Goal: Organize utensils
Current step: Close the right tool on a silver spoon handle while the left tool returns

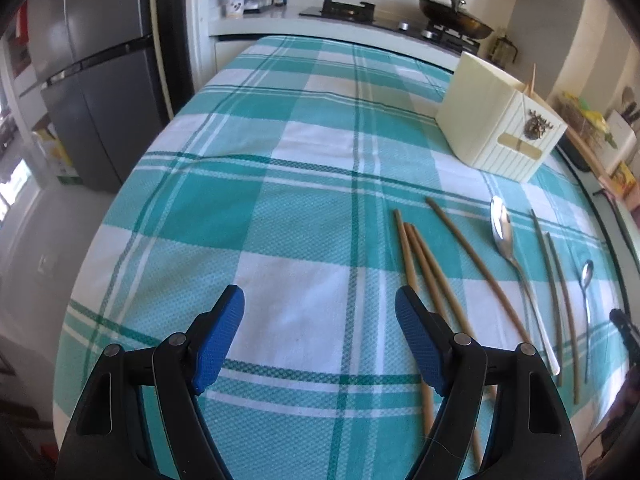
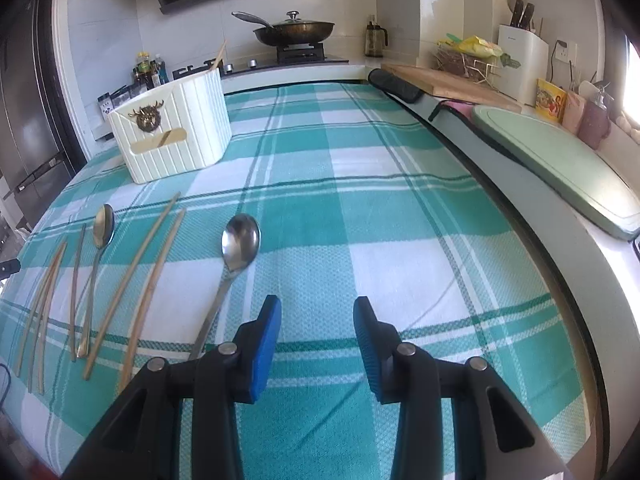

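Note:
Several wooden chopsticks [image 1: 424, 276] and two steel spoons lie on the checked tablecloth. My left gripper [image 1: 320, 300] hovers open over the cloth, its right finger above the nearest chopsticks, with nothing between the pads. Further right lie a lone chopstick [image 1: 472, 264], a long spoon [image 1: 502, 228], two darker chopsticks [image 1: 554, 280] and a second spoon [image 1: 587, 276]. My right gripper [image 2: 317, 304] is open and empty. That second spoon [image 2: 240, 240] lies just left of it, handle running under the left finger. A cream ribbed holder [image 2: 172, 128] stands behind with one chopstick [image 2: 218, 56] in it.
Behind the table [image 2: 360, 200] runs a counter with a stove and a lidded pan [image 2: 294, 30]. A green cutting board [image 2: 560, 168] and a wooden board [image 2: 440, 78] lie on the right counter. A grey fridge [image 1: 100, 80] stands at the left.

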Tool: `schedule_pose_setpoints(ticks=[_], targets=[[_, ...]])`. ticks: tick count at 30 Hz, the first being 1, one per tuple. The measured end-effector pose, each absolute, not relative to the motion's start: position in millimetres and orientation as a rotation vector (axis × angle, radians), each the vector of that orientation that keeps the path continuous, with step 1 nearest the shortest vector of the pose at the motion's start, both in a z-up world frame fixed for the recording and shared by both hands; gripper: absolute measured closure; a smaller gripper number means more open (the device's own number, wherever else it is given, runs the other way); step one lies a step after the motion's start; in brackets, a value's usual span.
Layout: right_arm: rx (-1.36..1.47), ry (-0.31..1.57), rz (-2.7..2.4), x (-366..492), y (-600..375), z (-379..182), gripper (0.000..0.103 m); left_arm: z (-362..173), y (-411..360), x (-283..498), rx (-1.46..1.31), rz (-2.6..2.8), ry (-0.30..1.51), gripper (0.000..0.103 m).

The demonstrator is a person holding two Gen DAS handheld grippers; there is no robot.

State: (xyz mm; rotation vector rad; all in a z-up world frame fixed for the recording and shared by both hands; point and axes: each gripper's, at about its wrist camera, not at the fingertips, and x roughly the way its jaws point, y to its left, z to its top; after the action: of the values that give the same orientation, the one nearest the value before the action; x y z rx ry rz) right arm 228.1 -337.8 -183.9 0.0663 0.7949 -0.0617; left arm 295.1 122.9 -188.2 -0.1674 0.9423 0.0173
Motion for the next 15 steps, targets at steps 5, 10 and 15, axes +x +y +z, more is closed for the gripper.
schedule_pose_setpoints(ticks=[5,10,15], targets=[[0.077,0.785,-0.04,230,-321,-183,0.065,-176,116,272,-0.171,0.002,0.921,0.022],[0.078,0.744,0.001,227,-303,-175,0.065,-161,104,256,-0.136,0.004,0.863,0.01],[0.047,0.735,0.025,215,-292,-172,0.065,-182,99,259,-0.131,0.023,0.893,0.009]])
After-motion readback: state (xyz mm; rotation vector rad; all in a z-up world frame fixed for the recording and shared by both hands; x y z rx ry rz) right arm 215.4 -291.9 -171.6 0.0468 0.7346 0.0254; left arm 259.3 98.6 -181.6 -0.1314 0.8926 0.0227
